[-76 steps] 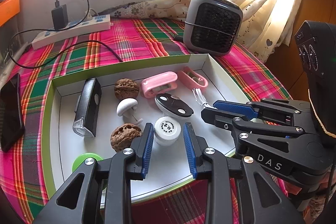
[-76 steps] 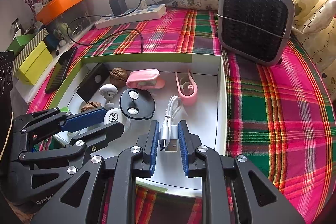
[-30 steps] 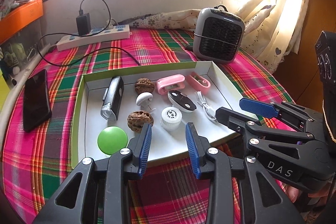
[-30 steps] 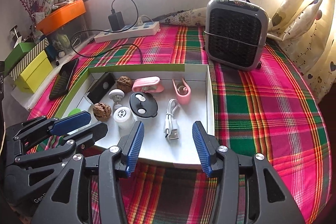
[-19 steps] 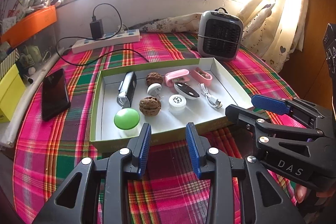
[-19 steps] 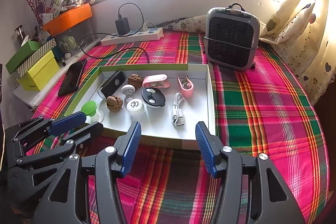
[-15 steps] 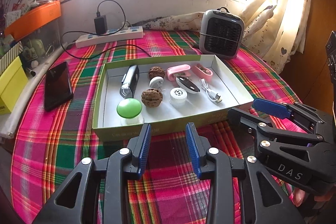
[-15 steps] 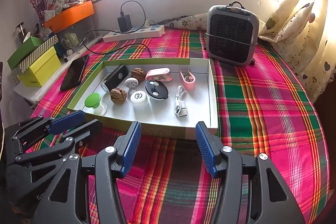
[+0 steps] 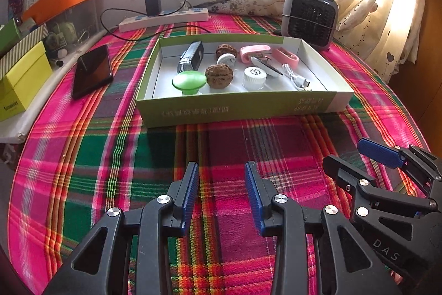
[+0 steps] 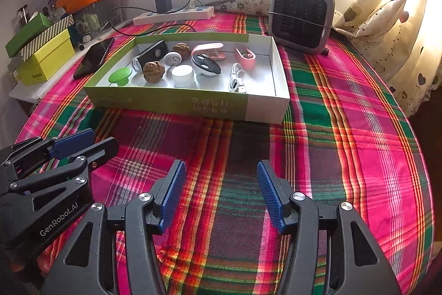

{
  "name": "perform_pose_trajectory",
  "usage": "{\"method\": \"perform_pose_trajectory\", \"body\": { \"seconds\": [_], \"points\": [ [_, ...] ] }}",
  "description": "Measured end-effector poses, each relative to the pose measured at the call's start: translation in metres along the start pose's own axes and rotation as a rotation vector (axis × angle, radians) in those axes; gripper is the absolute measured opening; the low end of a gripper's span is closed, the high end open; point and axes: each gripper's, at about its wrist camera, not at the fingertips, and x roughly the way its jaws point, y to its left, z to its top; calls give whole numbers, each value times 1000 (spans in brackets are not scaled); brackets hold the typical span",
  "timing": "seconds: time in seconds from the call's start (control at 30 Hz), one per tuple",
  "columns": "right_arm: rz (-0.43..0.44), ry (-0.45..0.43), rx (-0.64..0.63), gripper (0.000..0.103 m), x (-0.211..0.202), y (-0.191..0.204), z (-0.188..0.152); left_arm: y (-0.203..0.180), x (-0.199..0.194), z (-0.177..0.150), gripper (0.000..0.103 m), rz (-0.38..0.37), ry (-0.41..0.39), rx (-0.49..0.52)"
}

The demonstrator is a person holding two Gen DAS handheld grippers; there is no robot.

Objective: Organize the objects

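Here: left gripper (image 9: 221, 192) released, empty | right gripper (image 10: 221, 192) released, empty | box (image 9: 237, 108) lettering unreadable

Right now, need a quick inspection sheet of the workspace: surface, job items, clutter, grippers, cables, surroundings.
Surface: plaid cloth, bare under both grippers.
Job's things: all in the green tray: green knob, two walnuts, white cap, black flashlight, white USB cable, pink clips.
Clutter: phone left of the tray; small heater behind its right corner; coloured boxes at far left.
Grippers: left gripper open, nothing between the fingers; right gripper open, nothing between the fingers; both short of the tray.
Cables: power strip with black charger and its black lead behind the tray.
Surroundings: bright window, curtain at right.
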Motion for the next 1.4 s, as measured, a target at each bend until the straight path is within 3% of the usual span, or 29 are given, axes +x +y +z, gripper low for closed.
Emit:
{"method": "perform_pose_trajectory", "body": {
  "seconds": [0.3, 0.73, 1.4],
  "points": [
    [-31, 29, 11, 55, 3, 4, -5, 3, 0, -1, 33, 3, 4, -12],
    [-60, 49, 70, 78, 7, -4, -6, -4, 1, -1, 40, 16, 11, 17],
    [-71, 52, 84, 81, 6, -7, -6, -3, 2, -1, 41, 20, 10, 8]
  ]
}}
